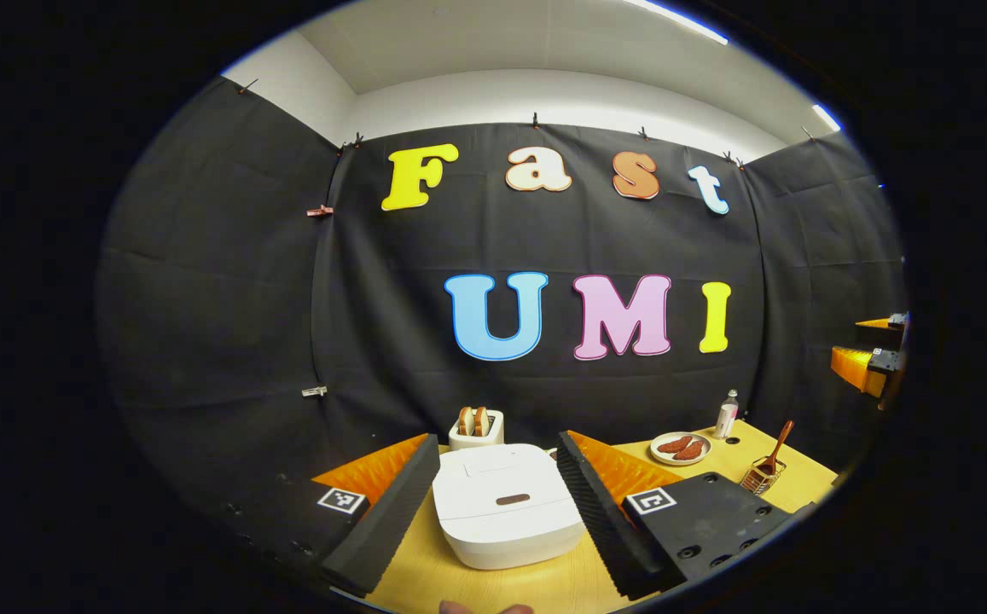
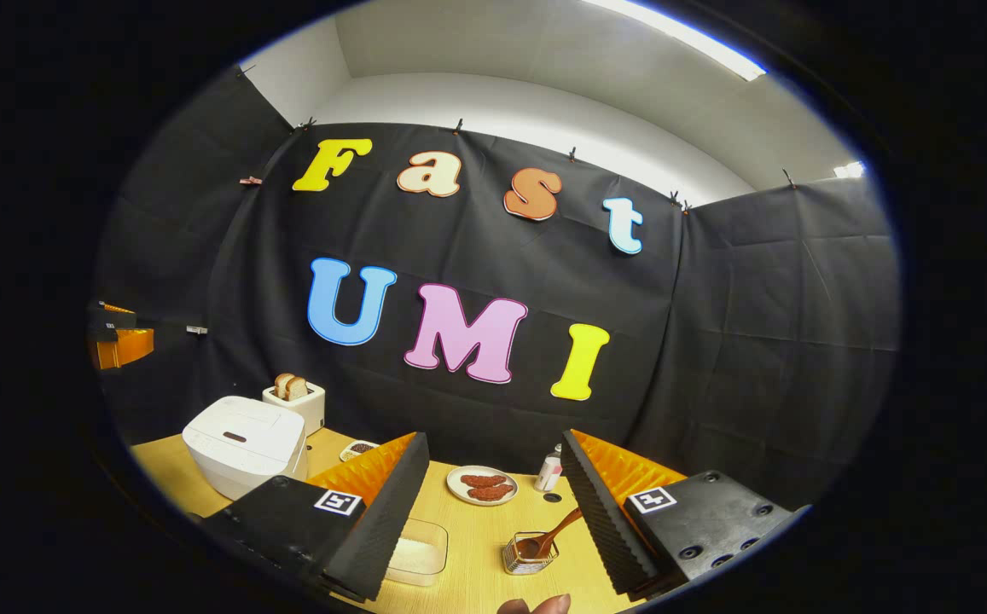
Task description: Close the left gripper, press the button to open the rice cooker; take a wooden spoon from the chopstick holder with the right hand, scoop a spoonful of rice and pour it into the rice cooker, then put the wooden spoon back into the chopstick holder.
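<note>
1. rice cooker (image 1: 506, 505) sits shut on the table (image 1: 544, 584), dead ahead at 12 o'clock between your left gripper (image 1: 497, 499) fingers, button (image 1: 513, 499) facing you.
2. left gripper is spread wide; it needs closing before the press.
3. right gripper (image 2: 493, 512) is wide too, holding nothing; wooden spoon (image 2: 548, 537) in the chopstick holder (image 2: 530, 554) lies just ahead, handle leaning toward 2 o'clock.
4. rice container (image 2: 416, 550) sits at 11 o'clock of the holder.
</note>
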